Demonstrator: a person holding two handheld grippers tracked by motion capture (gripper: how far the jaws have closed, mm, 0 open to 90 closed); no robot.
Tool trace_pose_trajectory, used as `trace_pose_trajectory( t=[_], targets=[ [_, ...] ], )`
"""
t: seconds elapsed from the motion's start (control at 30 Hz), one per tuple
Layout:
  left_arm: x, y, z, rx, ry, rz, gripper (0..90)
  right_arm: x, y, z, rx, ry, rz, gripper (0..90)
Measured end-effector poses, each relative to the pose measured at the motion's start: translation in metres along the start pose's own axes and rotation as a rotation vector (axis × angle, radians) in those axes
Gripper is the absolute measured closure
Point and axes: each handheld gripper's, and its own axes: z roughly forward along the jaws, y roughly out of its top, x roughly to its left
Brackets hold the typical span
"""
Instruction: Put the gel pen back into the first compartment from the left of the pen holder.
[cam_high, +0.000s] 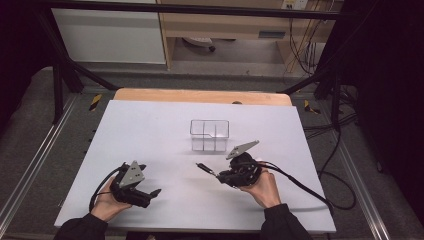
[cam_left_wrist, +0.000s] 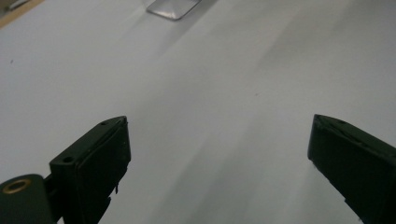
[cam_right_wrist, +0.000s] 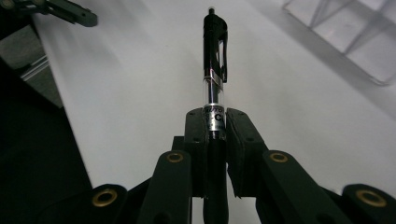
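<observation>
A black pen (cam_right_wrist: 215, 70) with a clear barrel and a clip sticks out straight from my right gripper (cam_right_wrist: 215, 122), whose jaws are shut on its lower barrel. In the high view the same pen (cam_high: 205, 168) points left from the right gripper (cam_high: 220, 175), just above the white table at centre right. My left gripper (cam_high: 156, 192) lies low at the front left with its jaws wide apart. Nothing is between its fingers (cam_left_wrist: 100, 154), which hang over bare table.
A clear plastic box (cam_high: 209, 134) with inner dividers stands mid-table, just behind the right gripper; it also shows as a corner (cam_left_wrist: 173, 8) and a divided tray (cam_right_wrist: 355, 37). The white table top (cam_high: 150, 140) spreads around it. Cables trail off the right edge.
</observation>
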Motion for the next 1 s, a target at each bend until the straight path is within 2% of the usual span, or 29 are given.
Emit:
trace_pose_trajectory(
  t=[0.1,0.4,0.47,0.53,0.7,0.8,1.0],
  targets=[
    [-0.008,0.01,0.003,0.01,-0.014,0.074,6.7,0.004,0.005,0.004,0.015,0.034,-0.015,79.7],
    [-0.031,0.043,0.014,0.006,-0.024,0.285,10.5,0.014,0.012,0.011,0.056,0.083,-0.046,79.7],
    [-0.035,0.049,0.017,0.012,-0.015,0.325,12.3,0.016,0.012,0.013,0.06,0.089,-0.052,79.7],
    [-0.041,0.055,0.02,0.026,-0.009,0.388,14.1,0.018,0.013,0.015,0.066,0.097,-0.055,79.7],
    [-0.054,0.064,0.028,0.031,-0.009,0.507,21.1,0.02,0.016,0.019,0.077,0.119,-0.054,79.7],
    [-0.062,0.069,0.031,0.045,0.006,0.586,26.0,0.021,0.018,0.022,0.09,0.129,-0.06,79.7],
    [-0.077,0.073,0.039,0.031,0.006,0.696,35.8,0.026,0.021,0.027,0.089,0.163,-0.056,79.6]
  ],
)
